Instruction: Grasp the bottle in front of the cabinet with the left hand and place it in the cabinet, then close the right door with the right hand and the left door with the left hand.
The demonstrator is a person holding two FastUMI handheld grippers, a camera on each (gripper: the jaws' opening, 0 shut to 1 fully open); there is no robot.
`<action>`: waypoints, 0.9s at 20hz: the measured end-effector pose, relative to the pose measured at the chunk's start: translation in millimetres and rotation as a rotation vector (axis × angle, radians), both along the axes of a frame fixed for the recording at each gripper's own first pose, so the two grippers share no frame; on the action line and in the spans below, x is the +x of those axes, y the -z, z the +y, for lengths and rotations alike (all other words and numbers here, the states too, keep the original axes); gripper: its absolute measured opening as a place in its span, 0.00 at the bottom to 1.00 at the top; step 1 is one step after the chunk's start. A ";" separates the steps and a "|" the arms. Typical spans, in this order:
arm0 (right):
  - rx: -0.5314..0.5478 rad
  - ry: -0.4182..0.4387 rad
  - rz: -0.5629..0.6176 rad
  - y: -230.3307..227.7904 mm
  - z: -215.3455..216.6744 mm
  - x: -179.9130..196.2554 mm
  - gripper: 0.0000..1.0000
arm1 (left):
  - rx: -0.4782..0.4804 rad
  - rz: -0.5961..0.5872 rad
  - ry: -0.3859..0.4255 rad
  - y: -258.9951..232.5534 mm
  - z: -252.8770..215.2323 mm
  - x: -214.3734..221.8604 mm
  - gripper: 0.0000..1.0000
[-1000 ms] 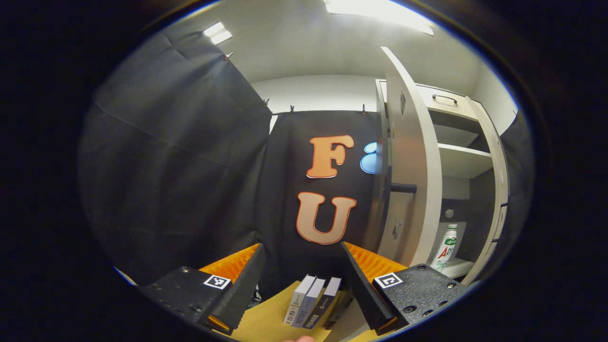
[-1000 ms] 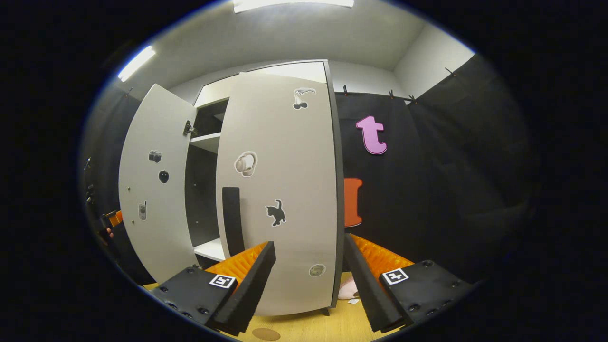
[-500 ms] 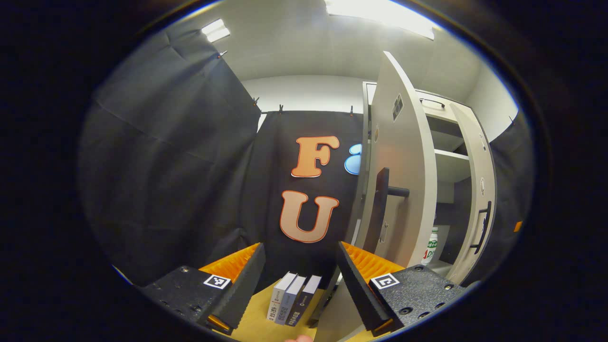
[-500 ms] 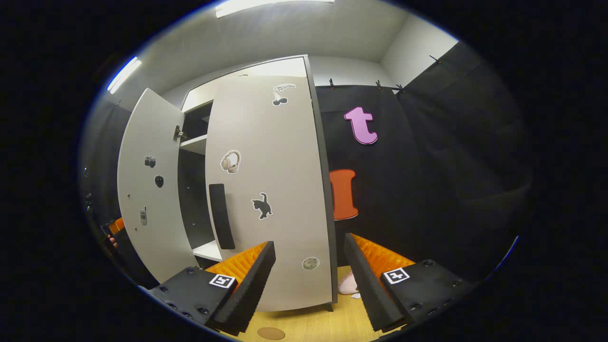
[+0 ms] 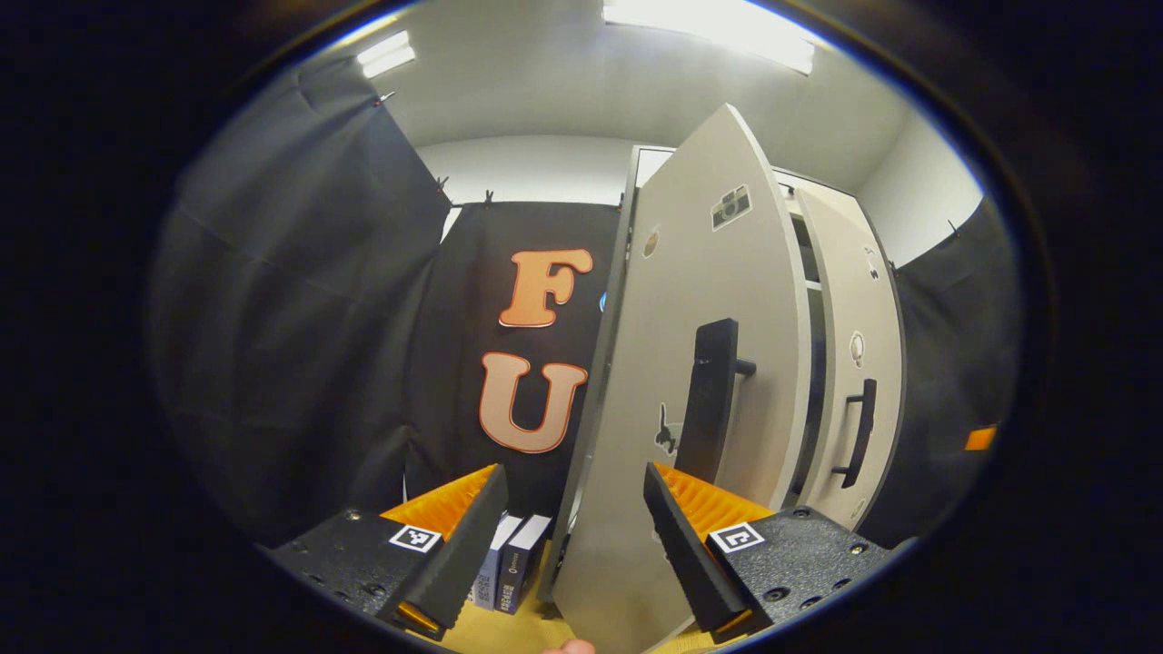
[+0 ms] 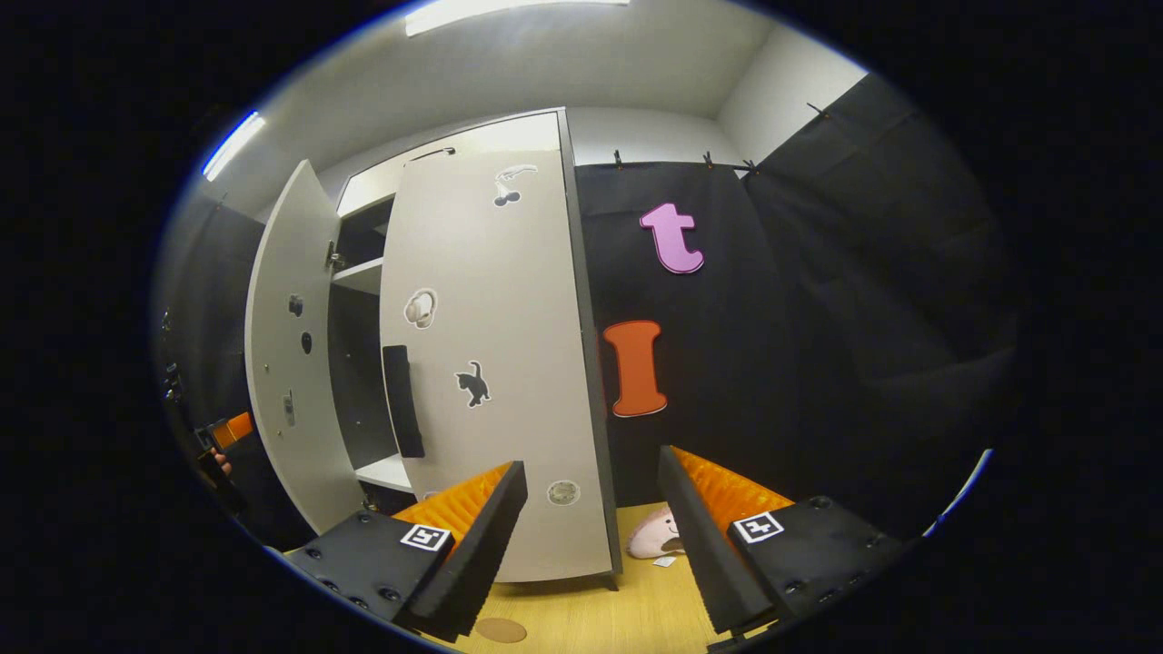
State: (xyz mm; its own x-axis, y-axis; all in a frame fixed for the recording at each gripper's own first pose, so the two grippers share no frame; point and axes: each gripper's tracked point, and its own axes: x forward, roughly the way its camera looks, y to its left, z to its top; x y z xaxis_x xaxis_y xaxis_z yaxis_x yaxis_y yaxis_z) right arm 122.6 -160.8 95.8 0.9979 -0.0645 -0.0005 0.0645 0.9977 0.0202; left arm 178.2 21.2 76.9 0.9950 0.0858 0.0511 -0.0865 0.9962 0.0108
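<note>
The white cabinet's left door [image 5: 690, 363] stands partly ajar right in front of my left gripper [image 5: 572, 513], which is open, the door's lower edge sitting between its fingers. Its black handle [image 5: 713, 400] is just above the right finger. The right door [image 5: 854, 354] lies flat against the cabinet, handle [image 5: 859, 431] facing out. The bottle is hidden behind the doors. In the right gripper view the right door [image 6: 491, 363] with its stickers is shut, the left door [image 6: 286, 354] still angled out. My right gripper [image 6: 591, 504] is open and empty, a short way back from the door.
Two books [image 5: 509, 568] stand on the wooden floor left of the cabinet. A pink soft toy [image 6: 650, 534] lies by the cabinet's right foot, and a round brown disc [image 6: 500, 629] lies on the floor. The other gripper [image 6: 225, 434], with a hand on it, is behind the left door.
The left door has swung a good way toward the cabinet and now hides the bottle and shelves. The right gripper has drawn back from the shut right door.
</note>
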 end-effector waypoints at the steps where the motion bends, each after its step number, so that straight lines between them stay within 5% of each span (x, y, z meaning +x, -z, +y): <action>1: 0.002 0.007 -0.002 -0.8 -2.9 -1.7 0.97 | 0.007 0.003 0.015 1.6 -5.7 2.9 0.92; 17: 0.014 0.119 -0.010 -0.2 -42.6 -45.3 0.97 | 0.009 0.048 0.233 18.0 -110.6 57.3 0.92; 18: 0.013 0.126 -0.010 0.0 -44.7 -46.8 0.89 | 0.011 0.050 0.233 18.4 -113.1 59.9 0.94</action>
State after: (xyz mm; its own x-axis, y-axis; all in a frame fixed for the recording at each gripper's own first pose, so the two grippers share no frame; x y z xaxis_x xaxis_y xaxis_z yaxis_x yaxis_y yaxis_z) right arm 75.8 -205.5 95.8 0.9818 -0.1897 0.0080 0.1893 0.9813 0.0343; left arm 238.1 -91.8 58.5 0.9891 -0.1470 0.0005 0.1469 0.9889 0.0199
